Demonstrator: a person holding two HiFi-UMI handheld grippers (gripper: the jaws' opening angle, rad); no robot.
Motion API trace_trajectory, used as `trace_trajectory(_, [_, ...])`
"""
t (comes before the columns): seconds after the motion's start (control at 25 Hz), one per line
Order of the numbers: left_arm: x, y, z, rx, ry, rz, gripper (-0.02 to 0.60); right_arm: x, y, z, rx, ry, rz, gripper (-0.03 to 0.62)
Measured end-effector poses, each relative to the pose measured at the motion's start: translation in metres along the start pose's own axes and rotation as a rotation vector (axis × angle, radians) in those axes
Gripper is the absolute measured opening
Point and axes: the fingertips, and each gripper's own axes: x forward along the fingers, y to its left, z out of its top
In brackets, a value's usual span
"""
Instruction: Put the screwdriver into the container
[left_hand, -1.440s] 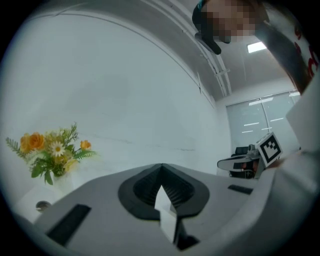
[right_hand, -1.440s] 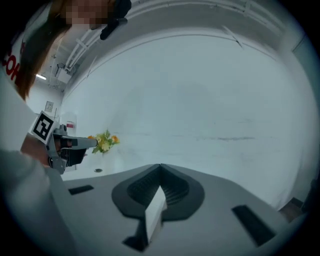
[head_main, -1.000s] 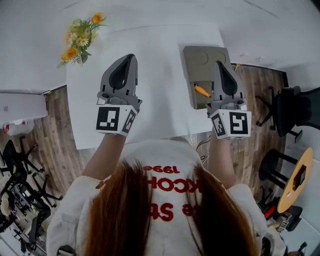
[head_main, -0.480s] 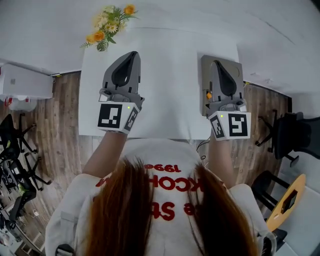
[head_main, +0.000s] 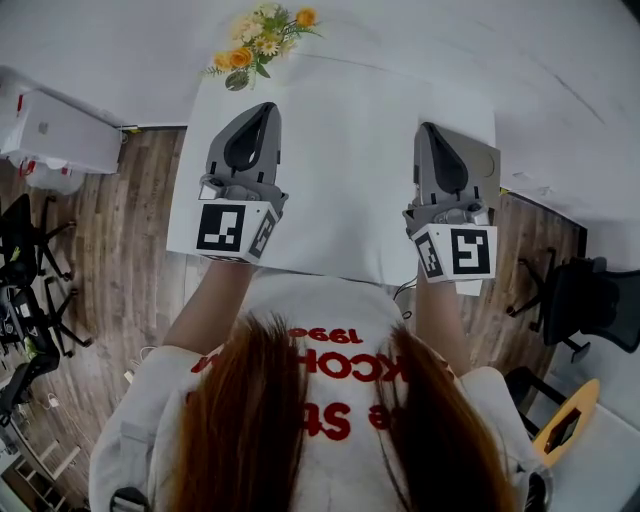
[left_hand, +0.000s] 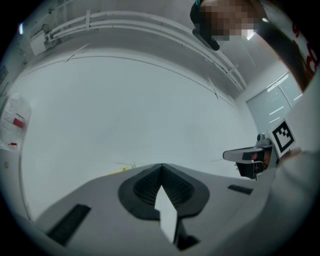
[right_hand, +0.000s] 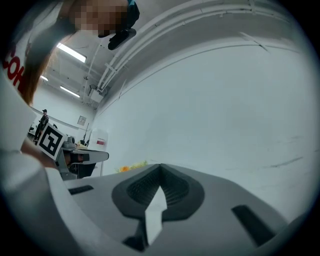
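Between my left gripper (head_main: 264, 108) and right gripper (head_main: 429, 128) the white table (head_main: 340, 150) gives open passage. Flowers (head_main: 262, 40) crowd its far left corner. The container (head_main: 484, 160) sits beneath my right gripper, perhaps just clear of it.

White table (head_main: 340, 170) on wood floor (head_main: 120, 250), black chairs (head_main: 590, 300) nearby.

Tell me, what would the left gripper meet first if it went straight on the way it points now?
Probably the pale wall. The left gripper, jaws shut and empty, points about level above the table; the flowers sit slightly left of its line. Depth is unclear.
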Motion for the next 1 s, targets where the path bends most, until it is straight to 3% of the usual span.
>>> trace_trajectory(1.0, [0.01, -0.005, 0.002, -0.005, -0.004, -0.022, 0.006, -0.004, -0.001, 0.004, 0.033, -0.004, -0.026, 0.003])
